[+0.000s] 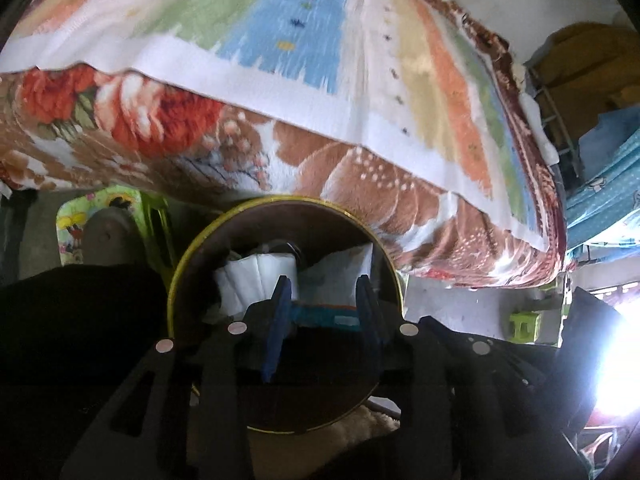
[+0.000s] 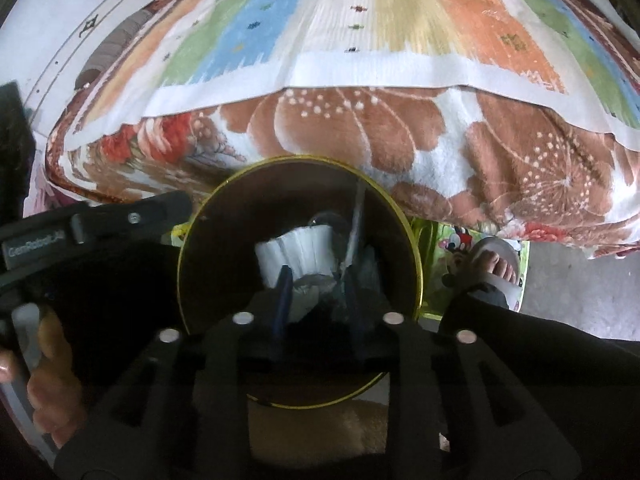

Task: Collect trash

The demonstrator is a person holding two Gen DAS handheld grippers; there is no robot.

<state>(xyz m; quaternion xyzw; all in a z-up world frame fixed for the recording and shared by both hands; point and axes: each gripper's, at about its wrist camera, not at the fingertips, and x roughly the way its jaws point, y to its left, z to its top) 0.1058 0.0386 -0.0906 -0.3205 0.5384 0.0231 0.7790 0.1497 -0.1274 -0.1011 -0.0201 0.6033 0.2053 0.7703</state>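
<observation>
The bed (image 1: 320, 80), draped in a floral blanket (image 2: 360, 128) with a striped sheet (image 2: 360, 20) on top, fills the background of both views; below its edge stands a round, dark bin with a yellow rim (image 1: 280, 200), already holding crumpled white paper (image 1: 256, 276) and other scraps. That trash looks light, soft and easily crushed, so a pinch across any bunched fold should hold it, though loose bits could slip free. Both tools point down over the bin mouth. The left tongs (image 1: 324, 300) are moderately open with a teal and orange wrapper (image 1: 324, 316) lying between them; whether they actually pinch it I cannot tell. The right tongs (image 2: 316, 292) stand narrowly apart around a grey-white scrap (image 2: 316, 292), and contact is likewise unclear. A sandalled foot (image 2: 496, 264) rests beside the bin.
</observation>
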